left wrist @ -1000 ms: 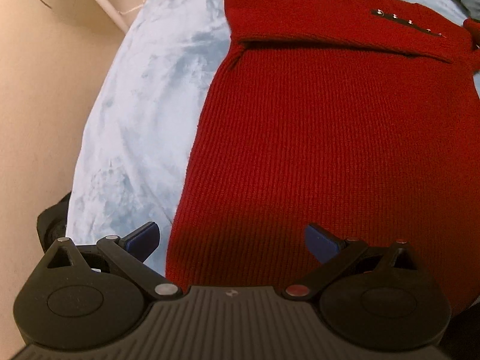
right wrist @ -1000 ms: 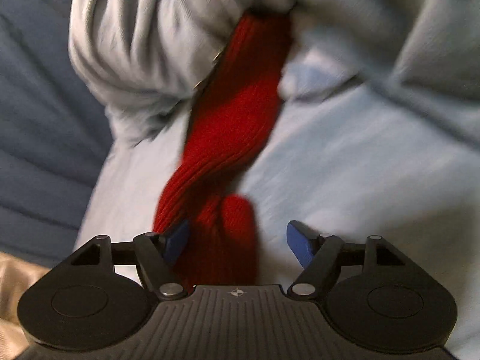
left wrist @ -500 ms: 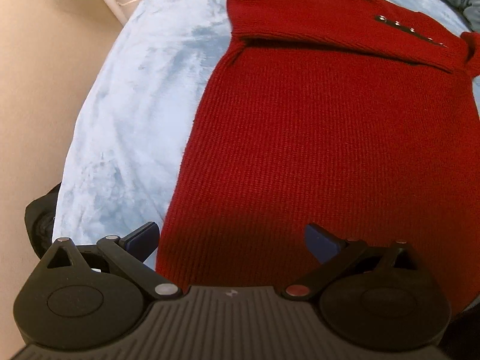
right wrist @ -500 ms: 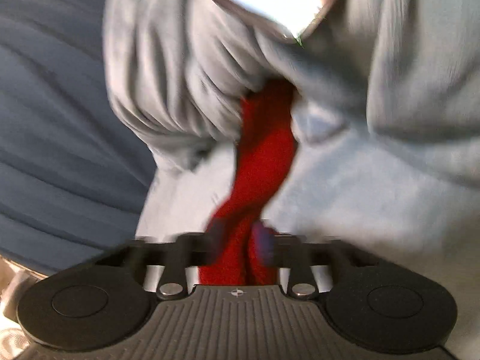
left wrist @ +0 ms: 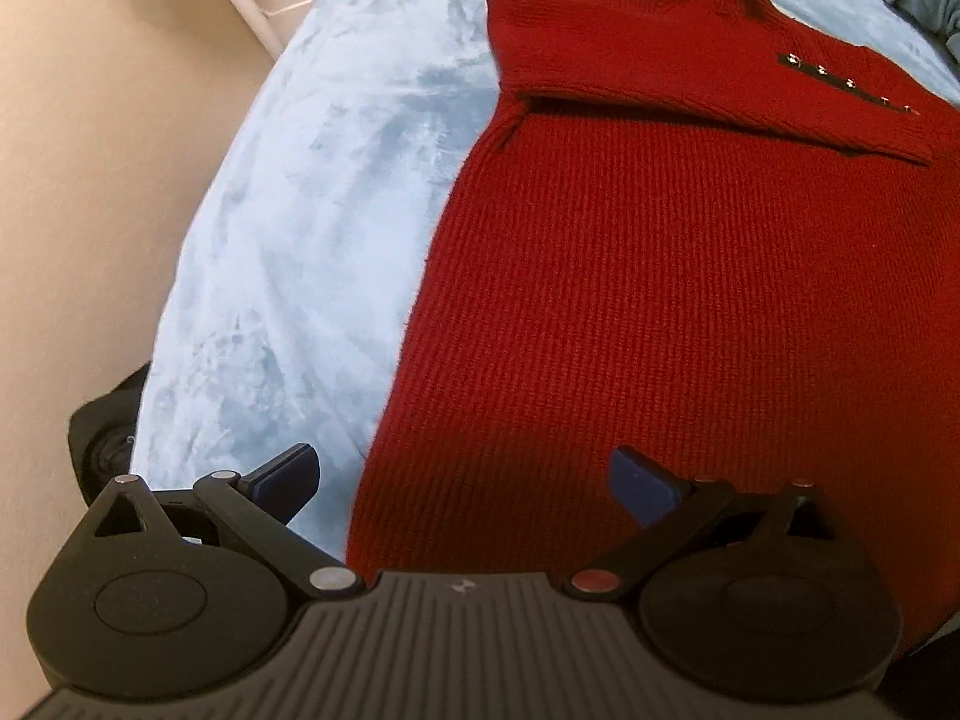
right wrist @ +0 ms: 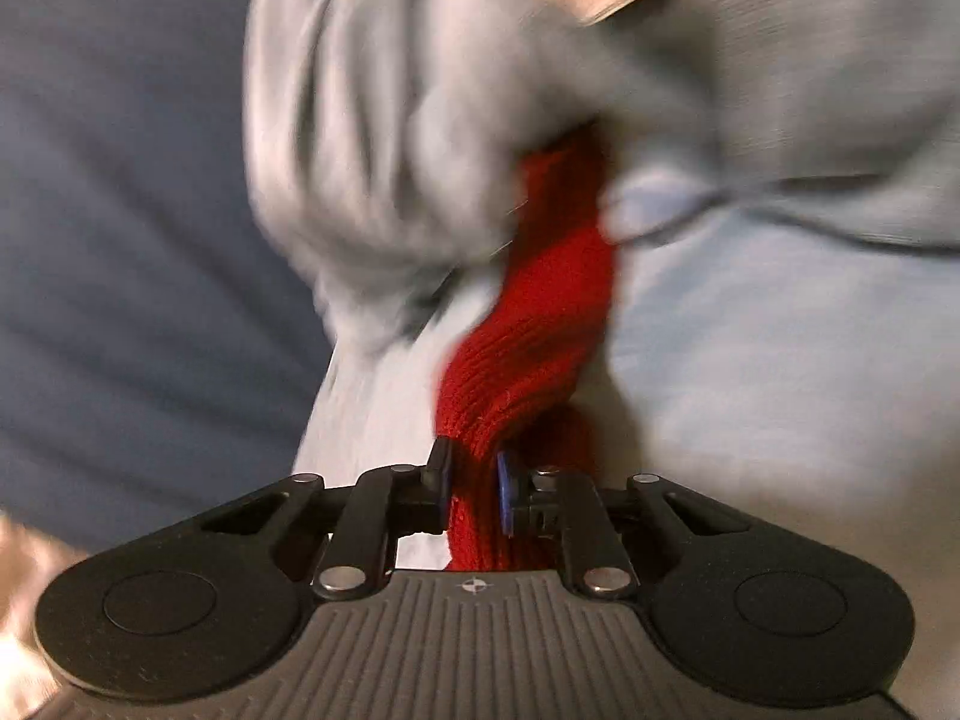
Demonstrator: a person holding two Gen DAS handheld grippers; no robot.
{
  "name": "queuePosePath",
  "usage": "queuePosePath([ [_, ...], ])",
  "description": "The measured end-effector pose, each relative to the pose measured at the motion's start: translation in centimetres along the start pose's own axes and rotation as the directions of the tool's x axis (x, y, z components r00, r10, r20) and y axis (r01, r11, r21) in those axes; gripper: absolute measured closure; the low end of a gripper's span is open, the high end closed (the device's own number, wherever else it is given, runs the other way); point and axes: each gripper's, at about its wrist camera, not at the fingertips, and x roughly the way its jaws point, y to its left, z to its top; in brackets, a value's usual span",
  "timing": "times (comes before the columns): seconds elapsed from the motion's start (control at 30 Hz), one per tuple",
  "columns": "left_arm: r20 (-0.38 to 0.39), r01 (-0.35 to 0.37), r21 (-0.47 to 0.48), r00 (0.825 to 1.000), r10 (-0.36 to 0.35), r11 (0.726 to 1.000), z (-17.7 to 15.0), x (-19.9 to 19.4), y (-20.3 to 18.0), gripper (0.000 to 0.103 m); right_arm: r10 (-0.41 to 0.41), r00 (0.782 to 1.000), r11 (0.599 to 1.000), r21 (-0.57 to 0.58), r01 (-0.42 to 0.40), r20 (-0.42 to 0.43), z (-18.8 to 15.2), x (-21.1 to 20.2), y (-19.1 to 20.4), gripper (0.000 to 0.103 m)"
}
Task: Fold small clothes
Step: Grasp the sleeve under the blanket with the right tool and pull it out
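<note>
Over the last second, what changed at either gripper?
The right gripper went from open, straddling the red sleeve, to shut on it; its view is blurred, so it is moving. The left gripper stays open above the hem of the red sweater, which lies flat on the light blue blanket as before.

A pale blue fleecy blanket [left wrist: 288, 228] covers the bed, its nap brushed into lighter and darker streaks. Left of it lies a plain beige floor [left wrist: 90, 180]. At the top a white frame [left wrist: 252, 6] slants by a cream wall. A black object [left wrist: 99, 438] sits at the blanket's lower left edge. In the right wrist view, blurred grey-blue cloth [right wrist: 390, 150] is bunched up beside a darker blue-grey cover [right wrist: 120, 210].
</note>
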Motion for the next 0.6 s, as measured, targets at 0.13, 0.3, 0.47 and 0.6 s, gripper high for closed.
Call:
queuePosePath([
  [0.13,-0.019,0.038,0.008,0.999,-0.038,0.999,-0.6,-0.1,-0.4,0.0,-0.145,0.987,0.986,0.093,0.138,0.068,-1.4,-4.6,-4.3,0.096],
  [0.3,0.02,0.014,0.001,1.0,-0.015,1.0,-1.2,-1.2,0.7,0.0,-0.188,0.982,0.975,0.119,0.186,0.012,-1.2,-2.7,-5.9,0.092],
  [0.47,0.016,0.008,-0.051,1.0,-0.008,0.999,-0.8,-0.9,2.2,0.0,-0.311,0.95,0.95,-0.006,0.311,0.035,0.3,-2.3,-3.0,0.025],
  [0.6,-0.004,0.015,-0.02,1.0,-0.015,1.0,-0.6,-0.3,1.3,0.0,-0.344,0.92,0.932,-0.053,0.36,0.189,1.7,-2.8,-2.6,0.022],
])
